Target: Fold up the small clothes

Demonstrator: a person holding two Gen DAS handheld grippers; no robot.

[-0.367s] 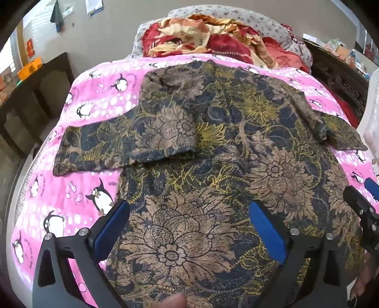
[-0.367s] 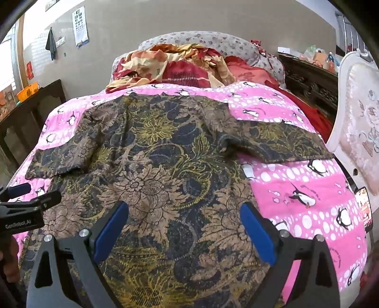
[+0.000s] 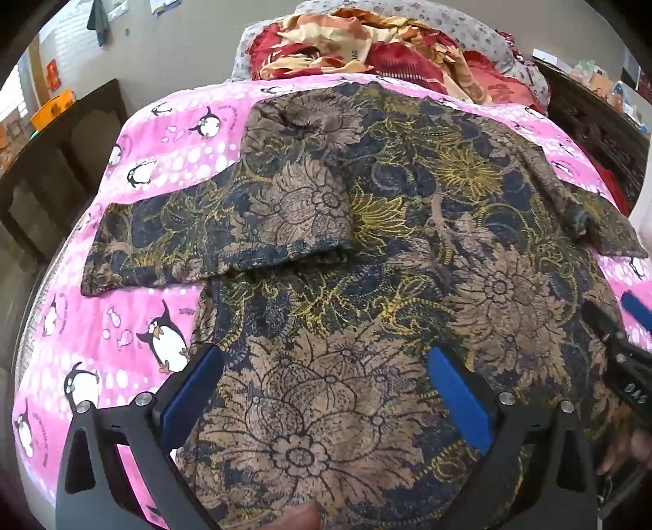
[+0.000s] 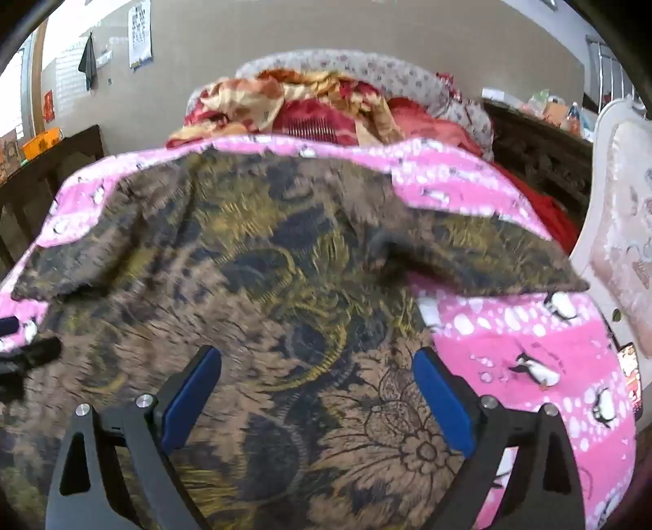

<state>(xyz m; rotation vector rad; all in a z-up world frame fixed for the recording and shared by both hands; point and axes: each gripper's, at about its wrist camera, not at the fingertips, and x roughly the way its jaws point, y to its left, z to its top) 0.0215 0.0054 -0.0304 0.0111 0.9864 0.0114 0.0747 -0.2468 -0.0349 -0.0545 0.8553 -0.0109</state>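
— What sort of place is this?
— A bedroom in a home: a bed [image 3: 134, 326] under a pink penguin blanket [image 3: 171, 163], rumpled bedding [image 4: 293, 106] heaped at its head, dark wooden furniture [image 3: 69, 163] alongside, and papers [image 4: 140, 38] pinned to the wall

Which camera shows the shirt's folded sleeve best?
The left wrist view: the sleeve is sharp there, lying folded across the shirt. The right wrist view is blurred and shows it only at its left edge.
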